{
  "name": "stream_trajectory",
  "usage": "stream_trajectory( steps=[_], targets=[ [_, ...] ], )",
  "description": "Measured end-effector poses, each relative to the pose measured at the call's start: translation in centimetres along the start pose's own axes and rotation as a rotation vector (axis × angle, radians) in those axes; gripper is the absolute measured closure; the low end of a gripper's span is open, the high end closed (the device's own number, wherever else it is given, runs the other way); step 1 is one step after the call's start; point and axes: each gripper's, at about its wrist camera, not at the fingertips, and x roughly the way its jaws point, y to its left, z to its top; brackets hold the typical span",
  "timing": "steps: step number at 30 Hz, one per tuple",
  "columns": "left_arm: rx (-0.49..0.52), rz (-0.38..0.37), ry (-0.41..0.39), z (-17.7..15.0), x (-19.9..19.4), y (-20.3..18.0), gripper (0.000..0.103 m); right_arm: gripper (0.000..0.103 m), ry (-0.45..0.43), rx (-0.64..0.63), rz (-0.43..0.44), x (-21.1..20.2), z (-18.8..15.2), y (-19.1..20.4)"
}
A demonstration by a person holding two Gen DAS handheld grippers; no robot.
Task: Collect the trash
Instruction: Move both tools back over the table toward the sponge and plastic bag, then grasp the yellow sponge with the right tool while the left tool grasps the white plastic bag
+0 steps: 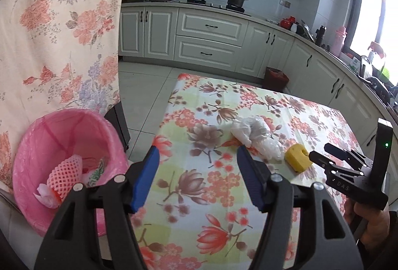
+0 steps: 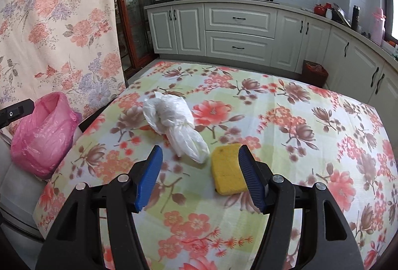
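On the floral-cloth desk (image 2: 286,120), crumpled white plastic bag (image 2: 177,122) lies mid-desk, yellow sponge block (image 2: 227,169) touching it at 5 o'clock. Right tool (image 2: 199,176) gapes, empty, sponge just inside its right pad; left tool (image 1: 197,176) gapes, empty too. Imo: center right tool w/ both pads round sponge, squeeze gently, then carry to pink-lined bin (image 1: 32,158) at 9 o'clock off desk edge.

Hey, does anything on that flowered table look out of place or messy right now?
Yes. A crumpled white plastic bag and a yellow sponge lie loose on the tablecloth, side by side. Nothing is spilled. The pink-lined bin beside the table already holds scraps.
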Motion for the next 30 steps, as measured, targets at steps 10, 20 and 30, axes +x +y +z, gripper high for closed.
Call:
stream_trajectory(
  steps=[10, 20, 30],
  targets=[
    [0.055, -0.069, 0.05, 0.5, 4.0, -4.3, 0.036, 0.036, 0.063, 0.037, -0.032, 2.6, -2.0, -3.4],
    [0.085, -0.092, 0.094, 1.1, 7.6, -6.3, 0.036, 0.036, 0.106, 0.008, -0.04, 5.4, -2.1, -3.4],
    [0.111, -0.11, 0.13, 1.7, 10.7, -7.9, 0.036, 0.05, 0.163, 0.007, -0.049, 8.1, -2.3, -3.4]
  ],
)
